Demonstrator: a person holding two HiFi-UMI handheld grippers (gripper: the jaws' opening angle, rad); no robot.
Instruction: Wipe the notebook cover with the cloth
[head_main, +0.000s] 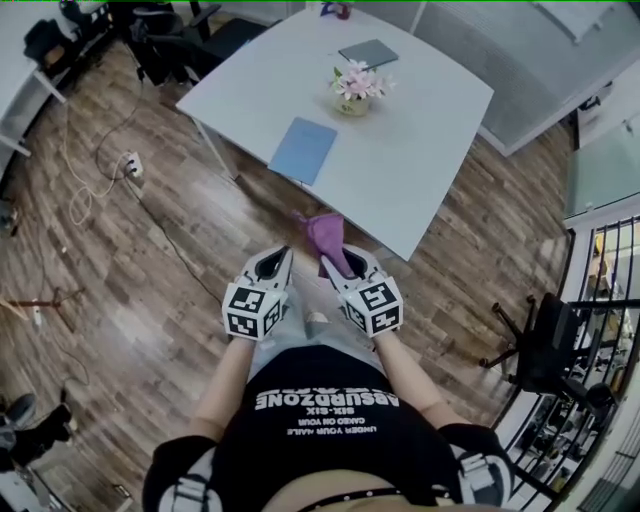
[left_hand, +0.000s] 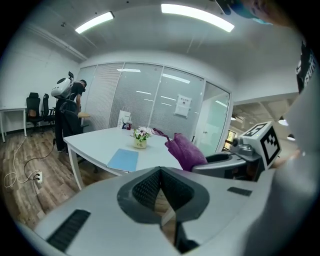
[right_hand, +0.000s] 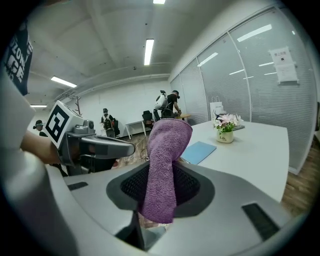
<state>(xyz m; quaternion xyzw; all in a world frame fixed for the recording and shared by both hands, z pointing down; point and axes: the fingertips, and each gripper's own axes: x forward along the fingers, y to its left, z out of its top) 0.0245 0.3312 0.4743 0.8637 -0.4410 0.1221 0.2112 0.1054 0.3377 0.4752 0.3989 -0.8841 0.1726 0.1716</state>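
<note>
The notebook (head_main: 304, 150) lay flat and closed on the white desk (head_main: 440, 160), close to its left edge and well apart from the flower pot (head_main: 352, 92) nearer the middle. It looked thin and light to me, so I judged it would slide under a firm wipe unless it was pinned by a corner or its spine edge. The cloth (right_hand: 162, 165) was soft, thick-piled and floppy. My right gripper (head_main: 345, 268) had its jaws clamped on it partway along, and the upper fold rose above them and drooped over. A grip nearer a bunched middle would, I thought, give a fuller pad for wiping. My left gripper (head_main: 272, 262) had its jaws closed together on nothing. Both grippers hung in the air short of the desk's near corner, not over it. I could not tell whether the cover was stiff or limp, nor whether it carried any dirt. The cloth's lower end was hidden behind the jaws.
</note>
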